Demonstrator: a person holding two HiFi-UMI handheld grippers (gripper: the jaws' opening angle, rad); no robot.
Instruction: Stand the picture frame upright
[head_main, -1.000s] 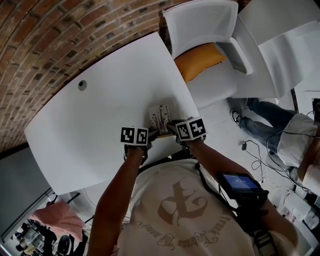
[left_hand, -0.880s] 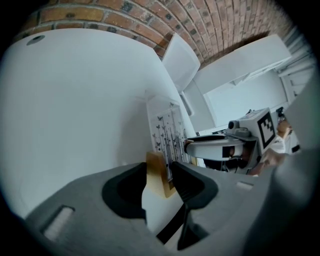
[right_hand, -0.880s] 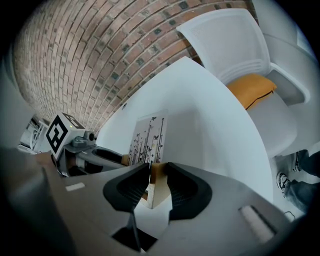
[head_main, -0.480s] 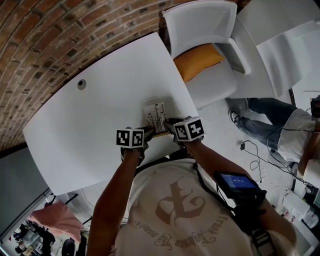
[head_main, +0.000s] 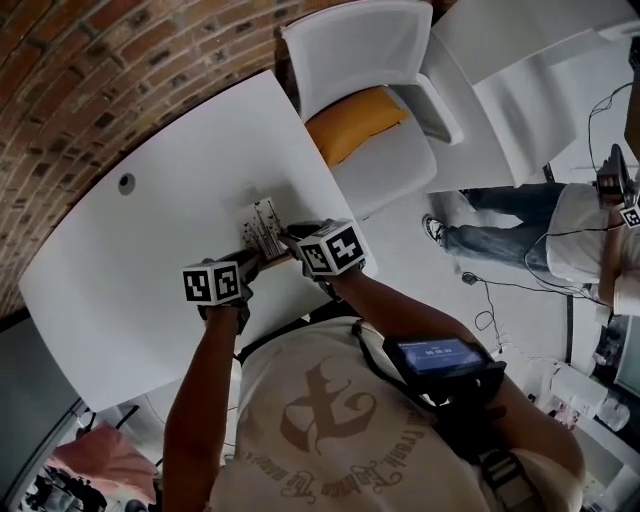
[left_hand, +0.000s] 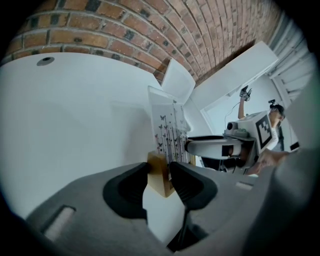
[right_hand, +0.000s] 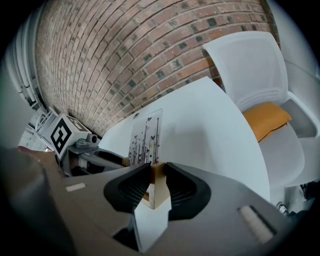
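The picture frame (head_main: 262, 226), a wood-edged print of butterflies and stems, is at the near right edge of the white table (head_main: 140, 250). My left gripper (head_main: 250, 263) pinches the frame's near wooden edge on the left. My right gripper (head_main: 291, 237) pinches that same edge on the right, and its jaws are closing. In the left gripper view the wooden corner (left_hand: 161, 176) sits between the pads of my left gripper (left_hand: 160, 175), and the print (left_hand: 170, 131) rises away from it, tilted off the table. In the right gripper view my right gripper (right_hand: 156, 178) holds the other corner of the frame (right_hand: 146, 134).
A white chair with an orange cushion (head_main: 355, 120) stands just past the table's right corner. A seated person's legs (head_main: 500, 230) and cables are on the floor to the right. A brick wall (head_main: 90, 70) runs behind the table, and a cable port (head_main: 126, 183) is set in its top.
The whole head view has slid to the left, taking the table, chair and frame with it. Both grippers stay on the frame's near edge, slightly further left over the table.
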